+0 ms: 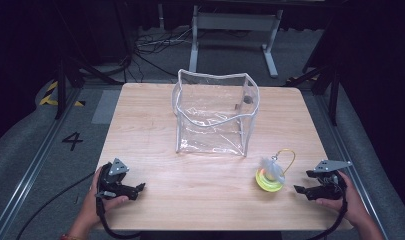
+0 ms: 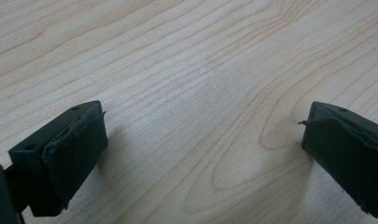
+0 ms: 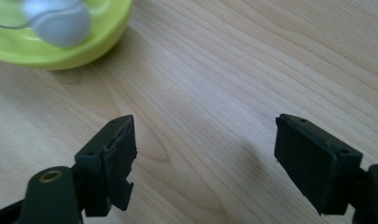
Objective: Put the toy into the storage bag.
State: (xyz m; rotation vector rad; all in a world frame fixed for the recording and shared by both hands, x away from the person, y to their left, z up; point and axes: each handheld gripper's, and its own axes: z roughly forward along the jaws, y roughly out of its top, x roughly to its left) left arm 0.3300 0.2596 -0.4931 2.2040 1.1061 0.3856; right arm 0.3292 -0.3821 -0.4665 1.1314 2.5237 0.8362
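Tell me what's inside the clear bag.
The clear bag stands open-topped and looks empty: through its walls show only the table and creases. A small dark spot on its right wall may be a fastener; too small to tell.

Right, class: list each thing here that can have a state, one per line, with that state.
Clear bag: upright, top open, nothing visible inside.
Yellow-green toy: resting on the table, untouched.
Left gripper: fingers open, nothing between them.
Right gripper: fingers open, nothing between them.

Right gripper [image 1: 299, 190] rests near the yellow-green toy [image 1: 269, 179].
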